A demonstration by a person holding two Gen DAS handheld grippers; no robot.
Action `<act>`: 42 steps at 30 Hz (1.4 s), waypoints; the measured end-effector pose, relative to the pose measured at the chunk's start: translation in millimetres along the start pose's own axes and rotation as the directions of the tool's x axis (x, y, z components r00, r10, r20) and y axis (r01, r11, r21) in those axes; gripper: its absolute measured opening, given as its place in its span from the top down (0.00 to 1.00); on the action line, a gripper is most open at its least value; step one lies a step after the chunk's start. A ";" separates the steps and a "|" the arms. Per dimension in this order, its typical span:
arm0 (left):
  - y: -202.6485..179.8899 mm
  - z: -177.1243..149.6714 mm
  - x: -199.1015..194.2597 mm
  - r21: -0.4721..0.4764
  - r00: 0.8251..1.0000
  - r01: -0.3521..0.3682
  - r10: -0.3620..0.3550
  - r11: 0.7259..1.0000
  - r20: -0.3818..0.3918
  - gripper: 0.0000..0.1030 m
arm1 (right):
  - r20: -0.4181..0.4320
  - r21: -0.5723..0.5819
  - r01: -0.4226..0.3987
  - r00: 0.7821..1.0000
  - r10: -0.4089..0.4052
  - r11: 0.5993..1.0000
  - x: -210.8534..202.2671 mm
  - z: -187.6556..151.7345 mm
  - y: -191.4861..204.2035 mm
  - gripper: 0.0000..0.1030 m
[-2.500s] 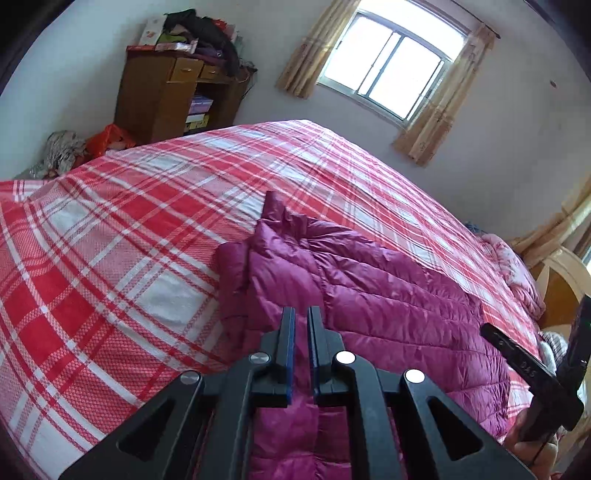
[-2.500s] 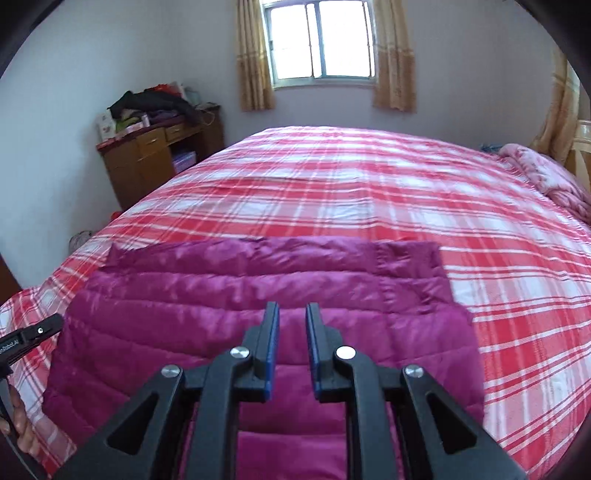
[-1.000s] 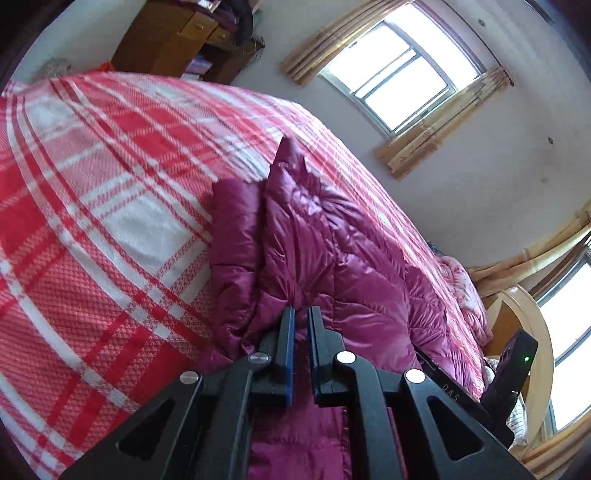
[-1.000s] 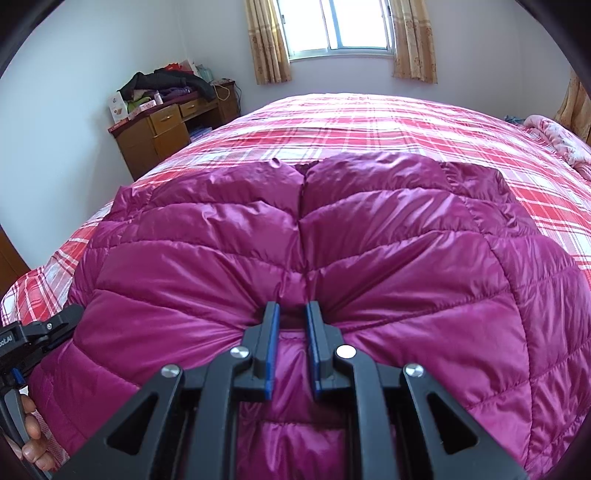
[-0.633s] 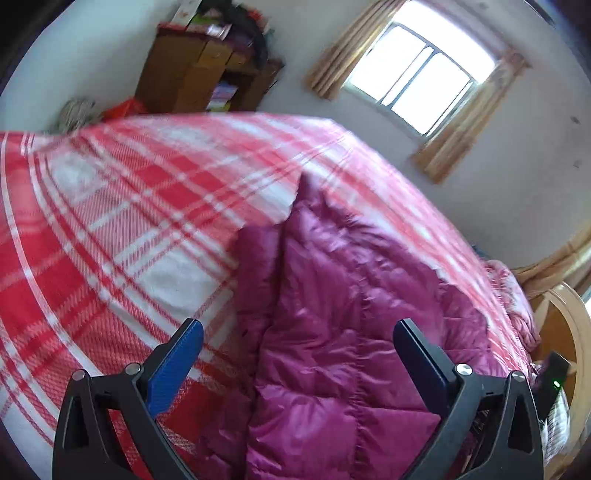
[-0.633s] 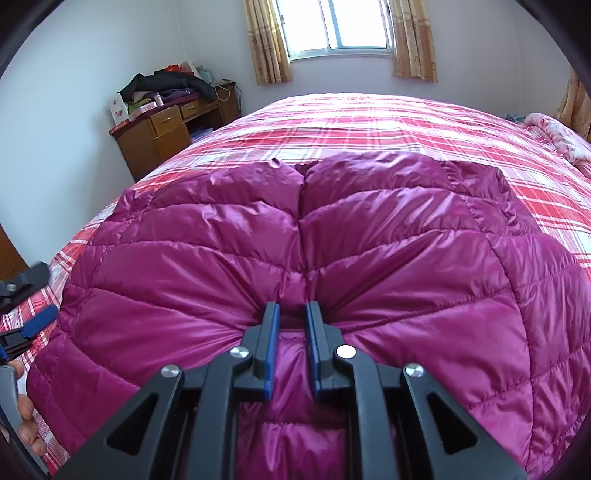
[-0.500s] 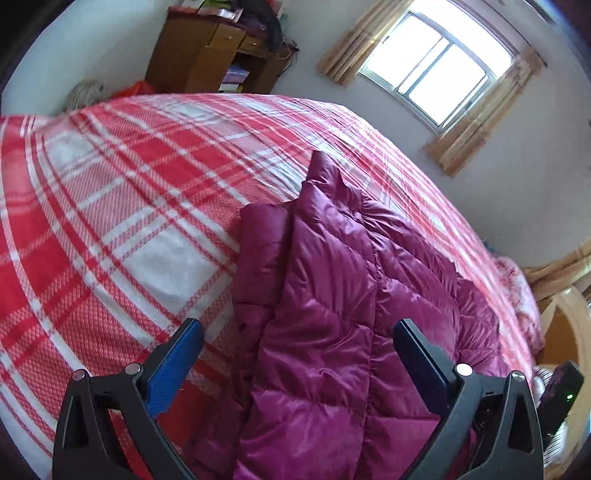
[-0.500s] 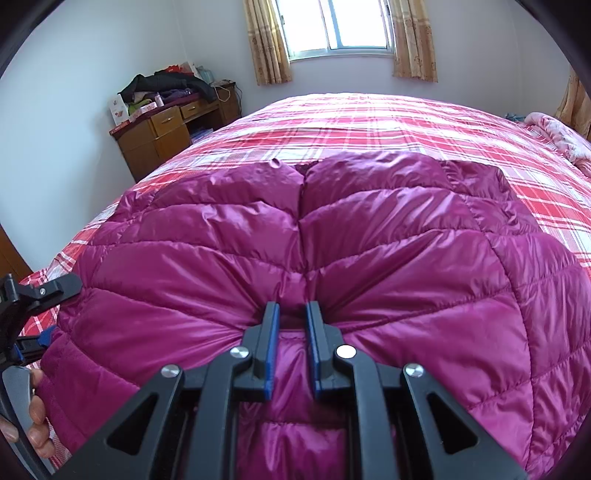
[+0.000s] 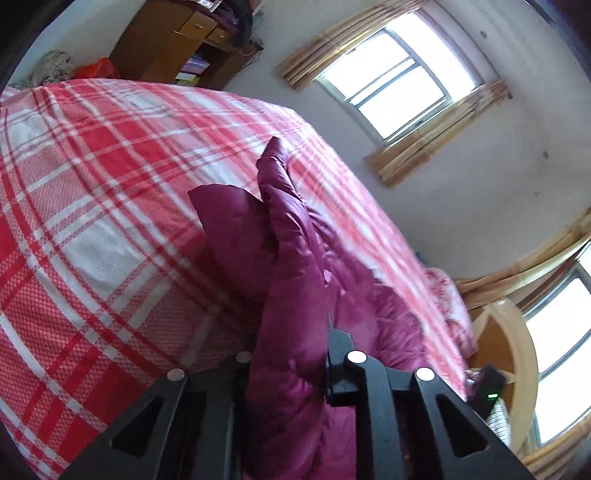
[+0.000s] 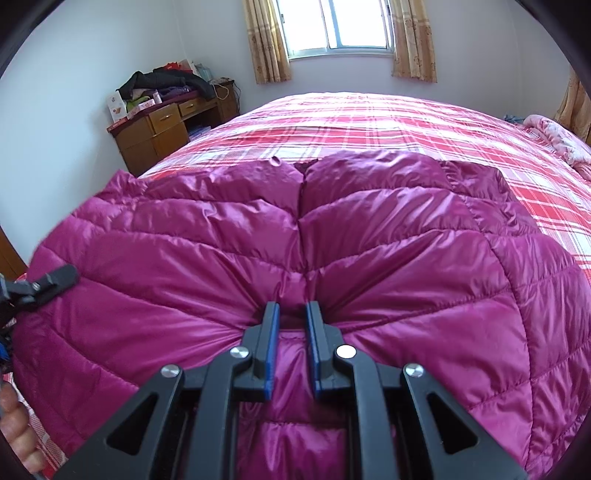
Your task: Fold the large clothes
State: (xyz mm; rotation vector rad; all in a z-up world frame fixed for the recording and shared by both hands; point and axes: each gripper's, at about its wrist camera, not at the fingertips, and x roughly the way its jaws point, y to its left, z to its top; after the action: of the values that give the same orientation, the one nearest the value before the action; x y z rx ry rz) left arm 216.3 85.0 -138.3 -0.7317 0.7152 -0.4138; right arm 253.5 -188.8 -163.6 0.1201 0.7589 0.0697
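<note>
A magenta quilted down jacket (image 10: 369,258) lies on the bed with the red plaid cover (image 10: 388,122). My right gripper (image 10: 292,314) is shut on a fold of the jacket at its near edge, and the fabric bulges up ahead of it. My left gripper (image 9: 290,354) is shut on the jacket's left edge (image 9: 291,295), which stands up as a ridge between the jaws and hides the left finger. The left gripper also shows at the left edge of the right wrist view (image 10: 40,284).
A wooden desk (image 10: 159,129) piled with clothes stands by the far left wall. A curtained window (image 10: 340,26) is on the far wall. A pink blanket (image 10: 561,140) lies at the bed's right end. A wooden chair back (image 9: 517,343) is at the right.
My left gripper, open half a second ago, has closed on the jacket's left edge and lifted it into a ridge. My right gripper keeps its hold on the jacket.
</note>
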 end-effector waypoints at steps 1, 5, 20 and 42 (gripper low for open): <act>-6.9 1.4 -5.2 0.007 0.999 0.031 -0.031 0.999 0.009 0.86 | -0.003 -0.005 0.007 1.000 -0.007 1.000 0.4 0.2 1.8 0.83; -37.5 6.3 -18.4 0.047 0.993 0.113 -0.114 0.992 0.014 0.89 | -0.025 0.012 0.026 0.999 -0.025 1.000 2.0 1.0 6.0 0.83; -110.1 11.0 -36.4 0.328 1.000 0.011 -0.011 0.945 -0.002 0.90 | -0.132 0.314 -0.449 0.852 0.507 0.837 0.6 -27.9 80.8 0.90; -176.8 -153.0 108.4 0.744 0.960 -0.079 0.251 0.663 -0.123 0.89 | 0.057 0.419 -0.320 0.943 0.327 0.850 -82.1 -45.5 -121.6 0.86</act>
State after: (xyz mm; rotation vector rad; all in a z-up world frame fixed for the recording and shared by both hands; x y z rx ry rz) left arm 164.5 -167.5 -138.7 0.1622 0.7318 -0.5684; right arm 165.1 -314.2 -156.6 0.6671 0.7555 0.2277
